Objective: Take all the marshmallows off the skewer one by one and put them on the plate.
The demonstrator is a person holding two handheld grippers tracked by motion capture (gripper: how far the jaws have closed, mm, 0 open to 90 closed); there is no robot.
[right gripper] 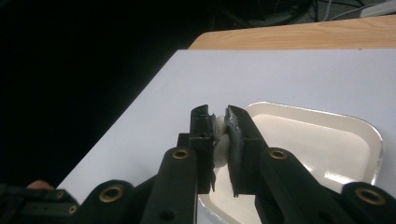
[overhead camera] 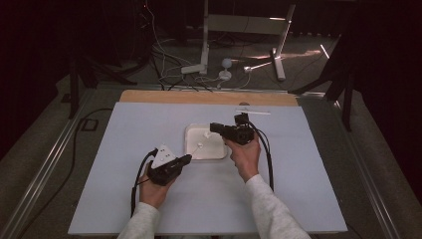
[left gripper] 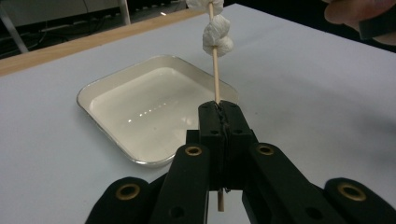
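My left gripper [left gripper: 219,108] is shut on a thin wooden skewer [left gripper: 215,70] that rises from its jaws with white marshmallows [left gripper: 215,36] threaded near its top. In the high view the left gripper [overhead camera: 186,158] sits at the near left corner of the white tray [overhead camera: 219,155], and the skewer [overhead camera: 194,149] slants over it. My right gripper [right gripper: 218,122] is shut on a white marshmallow [right gripper: 221,142] squeezed between its jaws. It hovers over the tray's far right part in the high view, the right gripper [overhead camera: 214,127] pointing left.
The tray [left gripper: 107,93] is shallow, with a metal rim, and lies mid-table on a pale sheet. A wooden strip [overhead camera: 209,97] runs along the table's far edge. Cables and a white stand [overhead camera: 239,30] lie on the floor beyond.
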